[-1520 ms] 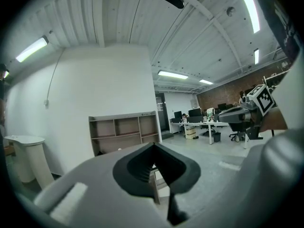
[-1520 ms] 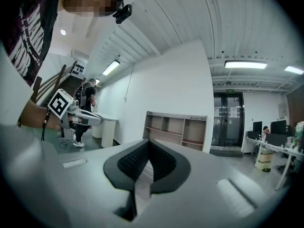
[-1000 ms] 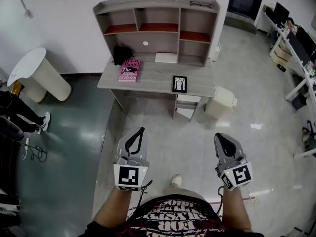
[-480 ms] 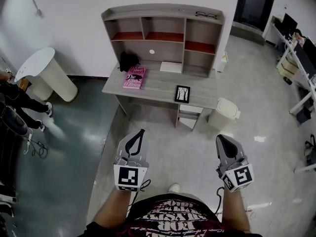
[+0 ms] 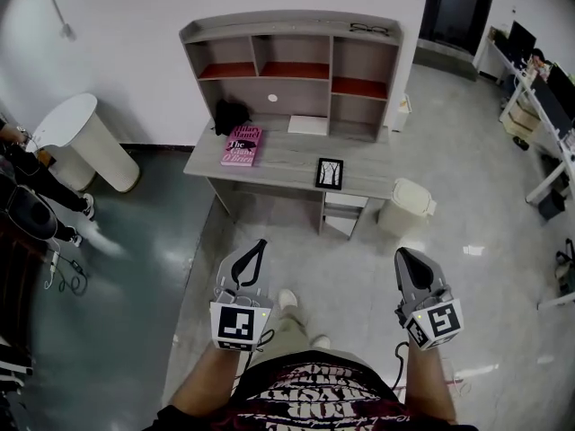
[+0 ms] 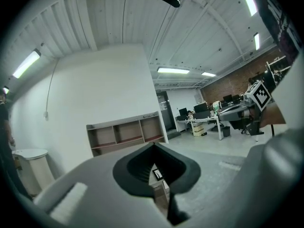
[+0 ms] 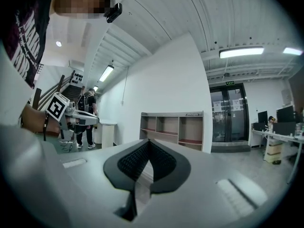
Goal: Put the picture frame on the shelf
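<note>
Presently, picture frame (image 5: 330,173) on desk (image 5: 280,157) at twelve o'clock, under shelf (image 5: 292,59); left gripper (image 5: 260,242) and right gripper (image 5: 402,252) clenched empty, likely just for the walk-up.

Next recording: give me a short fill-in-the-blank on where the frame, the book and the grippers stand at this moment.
1. The picture frame is on the ____, not on the shelf.
2. The book left of the frame has a ____ cover.
3. The left gripper and right gripper are both ____, holding nothing.
4. A pair of glasses lies on ____ of the shelf.

Missing words: desk; pink; shut; top
</note>
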The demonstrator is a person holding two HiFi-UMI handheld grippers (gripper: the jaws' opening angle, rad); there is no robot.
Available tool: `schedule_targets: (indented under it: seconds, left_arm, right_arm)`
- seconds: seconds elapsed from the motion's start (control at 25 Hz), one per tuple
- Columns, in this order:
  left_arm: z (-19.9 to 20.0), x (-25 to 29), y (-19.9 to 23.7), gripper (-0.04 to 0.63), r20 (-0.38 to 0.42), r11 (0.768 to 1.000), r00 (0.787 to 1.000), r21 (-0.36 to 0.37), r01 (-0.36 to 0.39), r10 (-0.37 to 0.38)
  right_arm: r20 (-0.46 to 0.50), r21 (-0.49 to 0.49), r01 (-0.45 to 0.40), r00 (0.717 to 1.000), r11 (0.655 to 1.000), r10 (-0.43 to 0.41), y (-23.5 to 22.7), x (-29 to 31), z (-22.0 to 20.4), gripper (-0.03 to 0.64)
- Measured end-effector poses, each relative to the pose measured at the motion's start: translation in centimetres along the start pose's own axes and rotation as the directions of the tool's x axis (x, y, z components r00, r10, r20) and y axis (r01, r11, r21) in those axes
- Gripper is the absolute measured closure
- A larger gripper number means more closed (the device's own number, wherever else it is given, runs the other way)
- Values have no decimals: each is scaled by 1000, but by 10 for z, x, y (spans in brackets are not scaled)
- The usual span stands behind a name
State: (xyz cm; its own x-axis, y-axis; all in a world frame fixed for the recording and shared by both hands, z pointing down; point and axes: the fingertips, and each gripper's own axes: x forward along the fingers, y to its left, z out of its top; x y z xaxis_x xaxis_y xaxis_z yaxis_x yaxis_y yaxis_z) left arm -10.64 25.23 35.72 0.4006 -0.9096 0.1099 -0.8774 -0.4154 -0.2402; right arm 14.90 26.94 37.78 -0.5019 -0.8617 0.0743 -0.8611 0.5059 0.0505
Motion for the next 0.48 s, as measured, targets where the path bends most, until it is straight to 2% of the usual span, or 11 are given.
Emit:
schedule_targets:
  seconds: [0.48]
  left_arm:
    - [-17,49,5,594,2,997,997,-23,72,-72]
  right_arm:
    - [-38,15,28,999,999,-27,-9,31,-16,589]
